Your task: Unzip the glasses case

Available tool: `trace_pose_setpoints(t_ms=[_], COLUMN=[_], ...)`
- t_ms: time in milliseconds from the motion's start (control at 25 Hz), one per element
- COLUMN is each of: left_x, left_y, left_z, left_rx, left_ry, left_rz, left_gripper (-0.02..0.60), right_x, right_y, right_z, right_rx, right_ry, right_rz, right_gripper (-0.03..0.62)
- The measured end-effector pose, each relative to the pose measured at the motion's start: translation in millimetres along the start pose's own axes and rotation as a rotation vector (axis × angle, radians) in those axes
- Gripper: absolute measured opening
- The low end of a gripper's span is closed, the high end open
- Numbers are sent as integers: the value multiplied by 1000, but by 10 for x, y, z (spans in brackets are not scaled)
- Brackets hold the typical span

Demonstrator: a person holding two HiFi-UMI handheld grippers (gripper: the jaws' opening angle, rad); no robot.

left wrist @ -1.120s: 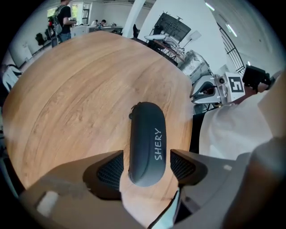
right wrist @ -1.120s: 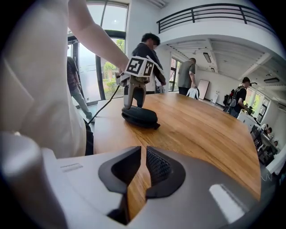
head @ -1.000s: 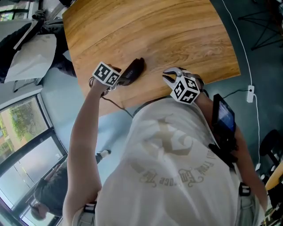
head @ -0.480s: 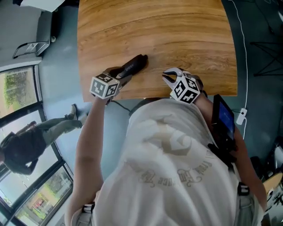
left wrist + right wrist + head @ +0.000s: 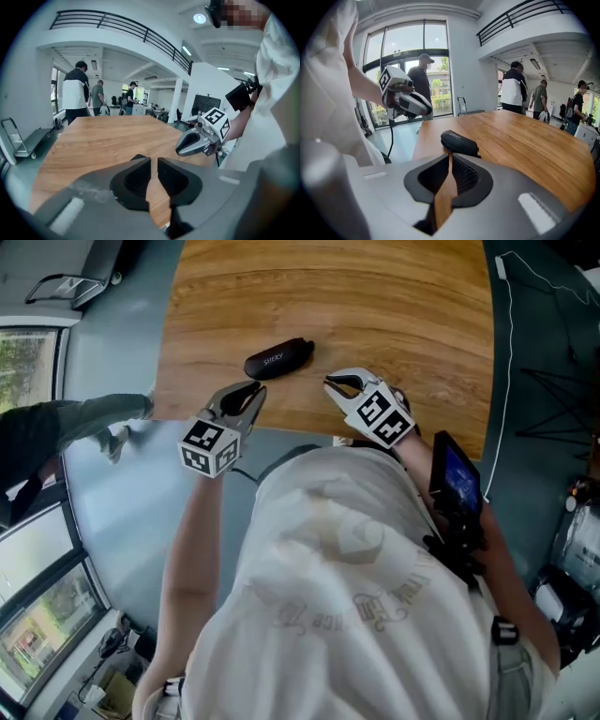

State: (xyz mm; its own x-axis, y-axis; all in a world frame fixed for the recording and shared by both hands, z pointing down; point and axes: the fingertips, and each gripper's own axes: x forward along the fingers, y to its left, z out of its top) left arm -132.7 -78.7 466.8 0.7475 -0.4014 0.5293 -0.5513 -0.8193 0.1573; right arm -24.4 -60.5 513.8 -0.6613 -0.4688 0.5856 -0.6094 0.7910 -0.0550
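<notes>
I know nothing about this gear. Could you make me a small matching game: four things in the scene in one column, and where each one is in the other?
Things:
1. glasses case
2. left gripper
3. right gripper
4. phone

Places, as the head view shows them:
A. strapped on the person's right forearm
B. at the wooden table's near edge, left of the case
C. lying on the table, held by nothing
D. at the near edge, right of the case

Pairs: 1-C, 2-B, 3-D, 4-A.

The left gripper's fingers have just been closing, with nothing between them.
</notes>
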Motion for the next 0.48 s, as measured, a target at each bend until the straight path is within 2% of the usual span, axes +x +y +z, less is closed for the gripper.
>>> trace_pose_setpoints(t_ms=[120, 360, 480], left_x=[-155, -340, -491], left_y=[-44, -288, -423], left_z=[-103, -437, -588], left_rx=[-53, -154, -185], left_ry=[-84, -141, -157], left_rz=[27, 21, 20], left_gripper=[17, 4, 3], right_x=[15, -90, -126], right_y=[109, 471, 713], right_z=[77, 80, 83], right_rx=[15, 175, 195], right_ry=[-16, -99, -109], right_rz=[25, 71, 76], right_gripper=[29, 26, 21])
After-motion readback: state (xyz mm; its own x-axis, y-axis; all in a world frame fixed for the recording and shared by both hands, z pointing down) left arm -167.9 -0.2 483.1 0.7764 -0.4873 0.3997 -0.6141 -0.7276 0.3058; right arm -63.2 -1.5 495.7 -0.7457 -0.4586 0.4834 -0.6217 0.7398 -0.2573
